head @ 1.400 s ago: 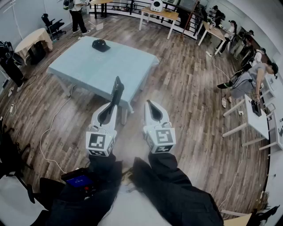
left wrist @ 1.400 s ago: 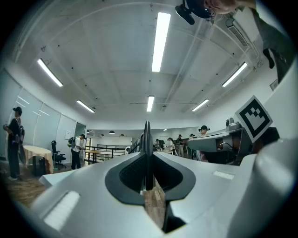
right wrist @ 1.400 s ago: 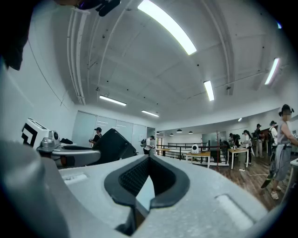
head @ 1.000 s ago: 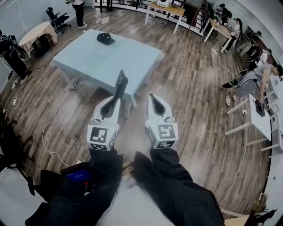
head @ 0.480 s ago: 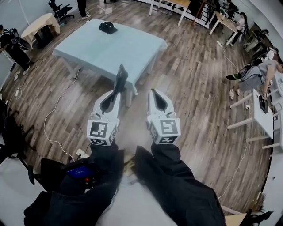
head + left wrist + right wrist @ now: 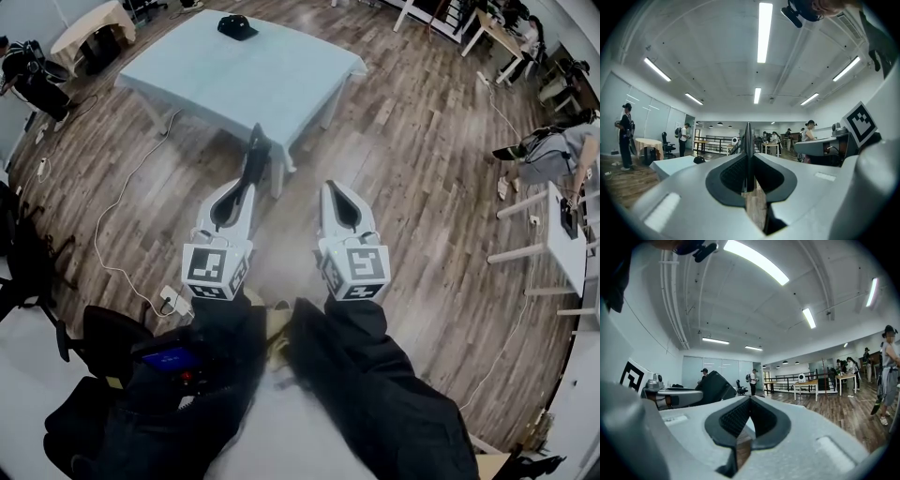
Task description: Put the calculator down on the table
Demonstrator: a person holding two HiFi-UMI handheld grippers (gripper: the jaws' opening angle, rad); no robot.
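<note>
The table (image 6: 187, 75) has been shifted up the head view; its black cap (image 6: 237, 26) is now set near the upper edge. The left gripper (image 6: 246, 187) and right gripper (image 6: 330, 186) are shown slightly higher.

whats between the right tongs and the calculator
Nothing but bare wood floor shows between the right tongs and the calculator, in the head view.
</note>
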